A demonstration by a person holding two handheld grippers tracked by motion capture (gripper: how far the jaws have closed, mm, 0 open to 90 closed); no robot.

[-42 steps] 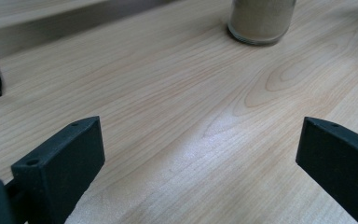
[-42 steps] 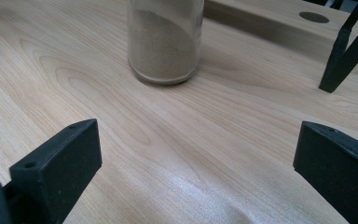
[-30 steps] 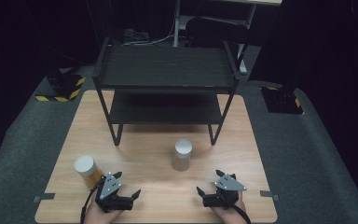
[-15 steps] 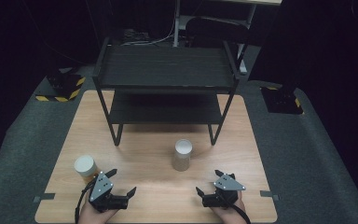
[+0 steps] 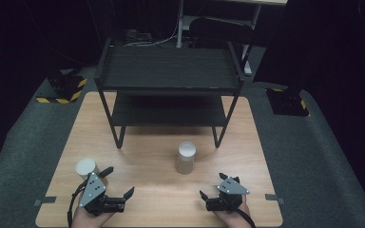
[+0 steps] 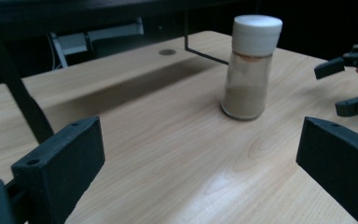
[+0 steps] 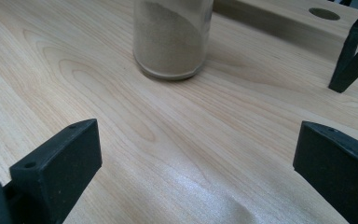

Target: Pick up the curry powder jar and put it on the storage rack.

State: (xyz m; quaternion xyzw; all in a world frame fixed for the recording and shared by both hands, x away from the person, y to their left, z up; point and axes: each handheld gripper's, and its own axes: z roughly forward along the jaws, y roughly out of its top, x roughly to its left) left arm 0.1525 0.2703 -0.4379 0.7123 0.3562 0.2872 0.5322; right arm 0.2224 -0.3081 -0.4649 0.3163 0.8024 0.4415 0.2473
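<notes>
**Both grippers spread wide at the near edge, two jars on the table**

The left gripper point(image 5: 119, 183) has its jaws wide apart with nothing between them. It sits at about seven o'clock on the table point(image 5: 147, 161), held in a hand point(image 5: 92, 218) at the near edge. In the left gripper view its two black jaws frame bare wood, and the grey-filled jar point(image 6: 251, 70) stands ahead between them, toward one o'clock.

The right gripper point(image 5: 214, 185) also has its jaws wide apart and empty. It sits at about five o'clock on the table, held by the other hand point(image 5: 230, 216). In the right gripper view the lower part of the grey-filled jar point(image 7: 172, 39) stands at about eleven o'clock beyond the jaws, upright on the wood and clear of them. It holds a fine sandy powder that lies higher on one side.

In the high view this grey-filled jar point(image 5: 186, 157) stands upright with a white cap near the table's middle, well apart from both grippers, slightly nearer the right one.

A second jar point(image 5: 86, 169), white-capped with yellowish contents, stands at about eight o'clock on the table, just beside the left gripper's outer jaw; whether they touch cannot be told.

A black two-tier shelf point(image 5: 168, 71) stands at twelve o'clock, its front legs on the wood just behind the grey-filled jar.
</notes>
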